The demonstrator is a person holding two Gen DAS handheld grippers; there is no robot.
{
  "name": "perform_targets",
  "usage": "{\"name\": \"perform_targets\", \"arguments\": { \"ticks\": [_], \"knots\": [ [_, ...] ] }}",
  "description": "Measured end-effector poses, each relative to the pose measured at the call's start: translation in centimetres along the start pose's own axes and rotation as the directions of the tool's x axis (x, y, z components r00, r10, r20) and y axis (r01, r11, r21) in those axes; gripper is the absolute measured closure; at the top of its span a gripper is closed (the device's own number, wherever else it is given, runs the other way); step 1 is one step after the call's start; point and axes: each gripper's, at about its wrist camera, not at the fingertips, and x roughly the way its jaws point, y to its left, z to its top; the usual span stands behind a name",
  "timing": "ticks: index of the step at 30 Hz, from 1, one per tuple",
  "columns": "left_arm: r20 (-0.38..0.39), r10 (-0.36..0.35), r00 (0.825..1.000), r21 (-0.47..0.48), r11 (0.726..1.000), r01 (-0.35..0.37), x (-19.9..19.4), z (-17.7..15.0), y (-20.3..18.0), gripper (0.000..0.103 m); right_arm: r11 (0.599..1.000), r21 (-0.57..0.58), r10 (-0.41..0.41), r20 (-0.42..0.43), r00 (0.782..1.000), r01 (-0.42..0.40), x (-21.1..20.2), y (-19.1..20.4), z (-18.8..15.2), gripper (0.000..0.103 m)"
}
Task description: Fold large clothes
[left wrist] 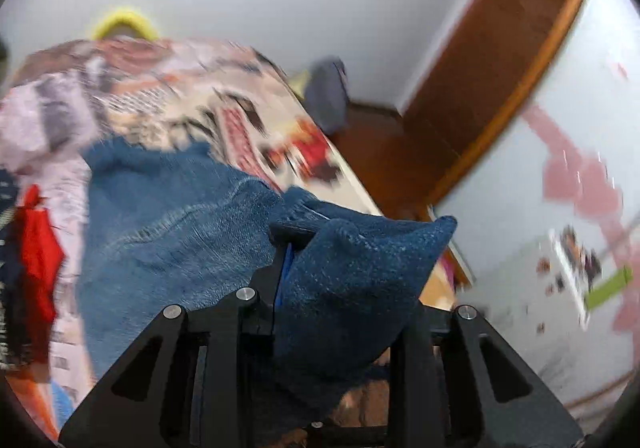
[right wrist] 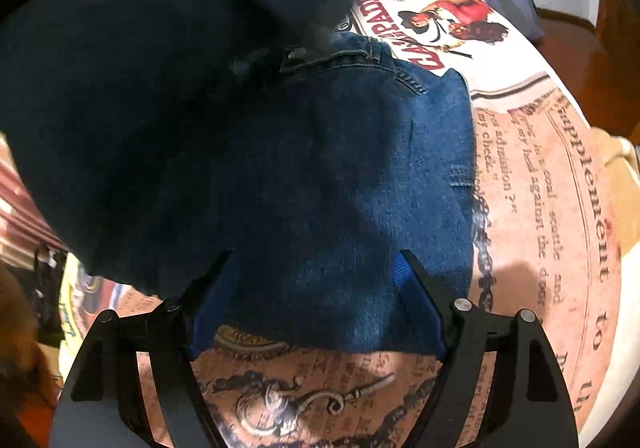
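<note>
My left gripper (left wrist: pixel 286 248) is clamped on a bunched corner of the blue denim jeans (right wrist: pixel 340 175), right gripper (right wrist: pixel 316 300) spread wide w/ the denim lying between its fingers on the printed bedsheet (right wrist: pixel 560 187), so imo that thick wad could slip out mid-fold.

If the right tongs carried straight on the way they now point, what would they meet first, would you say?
Most likely the blue jeans: the open right tongs already straddle the near edge, though depth is unclear.
</note>
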Motion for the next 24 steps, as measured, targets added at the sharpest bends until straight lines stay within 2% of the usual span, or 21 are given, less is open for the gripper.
{"name": "perform_targets", "arguments": {
  "ticks": [2, 5, 7, 9, 11, 12, 13, 16, 18, 19, 20, 22, 24],
  "knots": [
    [-0.075, 0.007, 0.997, 0.063, 0.998, -0.003, 1.7, -1.8, -0.4, 0.077, 1.000, -0.004, -0.002, 0.014, 1.000, 0.002, -1.2, -0.7, -0.4, 0.028],
    [-0.170, 0.010, 0.985, 0.091, 0.996, 0.006, 3.3, -4.6, -0.1, 0.074, 0.990, -0.017, -0.142, 0.021, 0.990, 0.143, -3.2, -2.1, -1.4, 0.028],
    [-0.212, 0.012, 0.977, 0.106, 0.994, 0.011, 4.0, -6.0, 0.3, 0.071, 0.985, 0.014, -0.173, 0.008, 0.985, 0.173, -4.3, -3.6, -2.2, 0.028],
    [-0.212, 0.041, 0.976, 0.147, 0.989, -0.010, 3.7, -7.2, -0.3, 0.066, 0.984, 0.064, -0.164, 0.006, 0.986, 0.163, -5.5, -5.0, -3.0, 0.028],
    [-0.214, 0.093, 0.972, 0.202, 0.978, -0.049, 2.9, -7.8, -1.1, 0.048, 0.980, 0.089, -0.179, 0.018, 0.984, 0.177, -7.1, -5.7, -3.5, 0.028],
    [-0.211, 0.110, 0.971, 0.224, 0.973, -0.061, 2.3, -8.0, -1.4, 0.048, 0.978, 0.089, -0.190, 0.032, 0.981, 0.187, -7.8, -5.5, -3.7, 0.028],
    [-0.202, 0.125, 0.971, 0.241, 0.968, -0.074, 1.4, -8.1, -1.7, 0.046, 0.976, 0.091, -0.203, 0.050, 0.978, 0.198, -8.7, -5.5, -3.8, 0.028],
    [-0.168, 0.143, 0.975, 0.267, 0.959, -0.094, -1.8, -8.2, -2.2, 0.032, 0.976, 0.102, -0.202, 0.085, 0.976, 0.193, -10.5, -4.6, -3.4, 0.028],
    [-0.100, 0.141, 0.985, 0.266, 0.958, -0.110, -4.6, -8.0, -1.7, 0.023, 0.980, 0.095, -0.184, 0.109, 0.977, 0.174, -11.0, -4.1, -2.8, 0.028],
    [-0.066, 0.154, 0.986, 0.260, 0.956, -0.132, -5.8, -7.8, -1.2, 0.014, 0.982, 0.089, -0.175, 0.120, 0.977, 0.165, -11.2, -3.7, -2.5, 0.028],
    [-0.035, 0.169, 0.985, 0.251, 0.955, -0.155, -6.8, -7.6, -0.5, 0.008, 0.984, 0.085, -0.166, 0.128, 0.978, 0.155, -11.4, -3.2, -2.3, 0.028],
    [0.038, 0.215, 0.976, 0.211, 0.953, -0.218, -8.9, -7.3, 1.5, 0.006, 0.989, 0.080, -0.136, 0.131, 0.982, 0.127, -11.1, -2.2, -1.6, 0.028],
    [0.062, 0.268, 0.961, 0.150, 0.950, -0.274, -9.8, -7.1, 4.1, 0.004, 0.994, 0.074, -0.092, 0.119, 0.989, 0.083, -9.7, -1.3, -0.7, 0.028]
  ]
}}
